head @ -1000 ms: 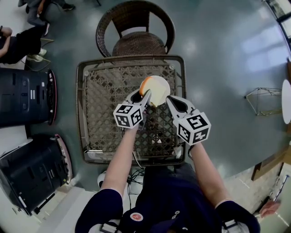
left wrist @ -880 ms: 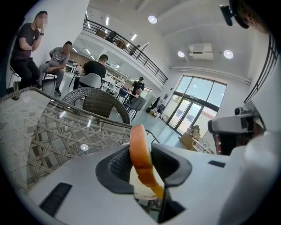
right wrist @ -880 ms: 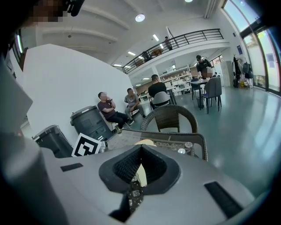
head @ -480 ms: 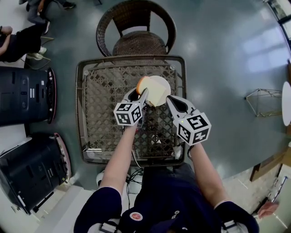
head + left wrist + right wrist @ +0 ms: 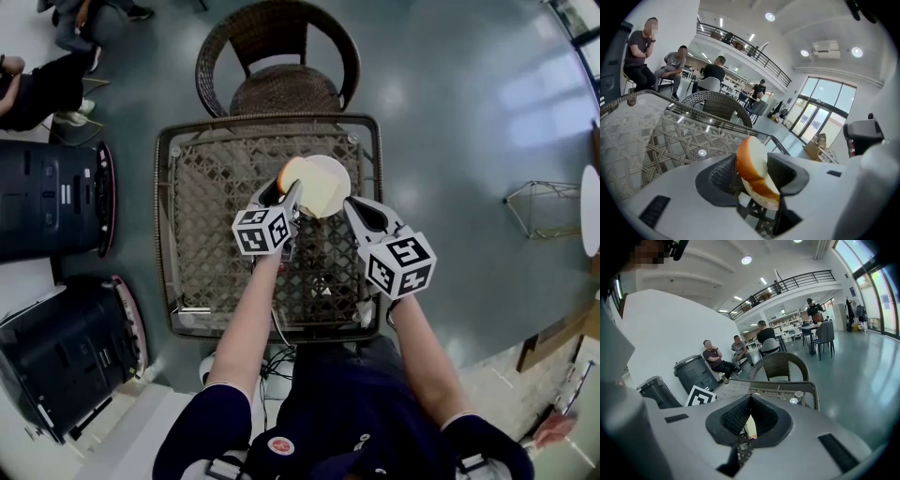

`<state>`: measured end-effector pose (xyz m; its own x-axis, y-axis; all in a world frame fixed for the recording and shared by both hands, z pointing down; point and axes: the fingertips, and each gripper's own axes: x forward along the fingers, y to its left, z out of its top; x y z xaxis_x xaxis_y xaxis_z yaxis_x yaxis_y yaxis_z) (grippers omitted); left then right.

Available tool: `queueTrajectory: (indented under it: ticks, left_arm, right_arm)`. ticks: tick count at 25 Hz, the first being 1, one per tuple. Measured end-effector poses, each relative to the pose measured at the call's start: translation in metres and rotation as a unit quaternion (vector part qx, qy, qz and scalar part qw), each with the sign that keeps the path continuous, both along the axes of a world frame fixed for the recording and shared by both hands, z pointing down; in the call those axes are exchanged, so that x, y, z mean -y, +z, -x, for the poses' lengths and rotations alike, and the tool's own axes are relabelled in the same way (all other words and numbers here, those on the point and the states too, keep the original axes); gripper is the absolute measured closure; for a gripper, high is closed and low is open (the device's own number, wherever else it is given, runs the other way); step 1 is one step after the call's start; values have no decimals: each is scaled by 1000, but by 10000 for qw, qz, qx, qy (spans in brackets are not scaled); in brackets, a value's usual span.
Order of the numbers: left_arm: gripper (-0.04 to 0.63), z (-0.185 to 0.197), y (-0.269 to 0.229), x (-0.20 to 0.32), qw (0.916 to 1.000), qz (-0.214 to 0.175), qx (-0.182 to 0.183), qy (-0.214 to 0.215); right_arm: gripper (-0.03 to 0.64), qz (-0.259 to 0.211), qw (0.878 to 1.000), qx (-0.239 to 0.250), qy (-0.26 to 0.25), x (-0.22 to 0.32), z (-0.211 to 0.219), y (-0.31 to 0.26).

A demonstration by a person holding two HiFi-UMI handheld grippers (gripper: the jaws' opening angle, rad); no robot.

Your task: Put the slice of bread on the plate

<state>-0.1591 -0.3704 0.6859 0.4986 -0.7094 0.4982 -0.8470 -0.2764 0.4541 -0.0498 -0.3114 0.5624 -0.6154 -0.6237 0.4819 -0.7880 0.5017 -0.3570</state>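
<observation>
Slice of bread (image 5: 753, 165): pinched on edge between the left jaws and tilted. Orange crust runs along the near and lower edges. The pale crumb face is turned toward the right-hand pad.
Left gripper (image 5: 293, 195): jaws closed onto the slice, both ribbed pads pressed against its faces. Marker cube sits toward the person, with the forearm stretched over the table behind it.
Slice position, head view: over the left part of the plate (image 5: 342, 175), crust edge about at the plate's left rim. Whether it touches the plate surface cannot be told.
Plate: white, round, on the glass-topped wicker table (image 5: 211, 244), in the far half and slightly right of centre. Only its right part shows bare.
Right gripper (image 5: 349, 206): jaws brought together with the tips meeting, nothing held. A small teardrop gap behind the tips shows a bit of the slice beyond.
Right gripper position: just beside the plate's near right rim, tips pointing toward it, apart from the left gripper.
Surroundings: wicker chair (image 5: 281, 66) at the table's far side. Two dark bins (image 5: 52, 202) on the floor at left. Seated people (image 5: 37, 84) at upper left.
</observation>
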Motion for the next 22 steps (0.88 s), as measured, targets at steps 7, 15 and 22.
queueTrajectory:
  ticks: [7,15,22]
  left_arm:
    - [396,5,0,-1,9986,-17,525,40]
    - [396,6,-23,-7,9959,-301,827,184]
    - [397,-2,-57,-21,9932,-666,887,363]
  right_arm:
    - [611,-34,10000,24,34,-1,-1,-5]
    - [611,-131,9999,45,97,-3,-2,-16]
    - [611,-264,9995,122,97,-10,0,-29]
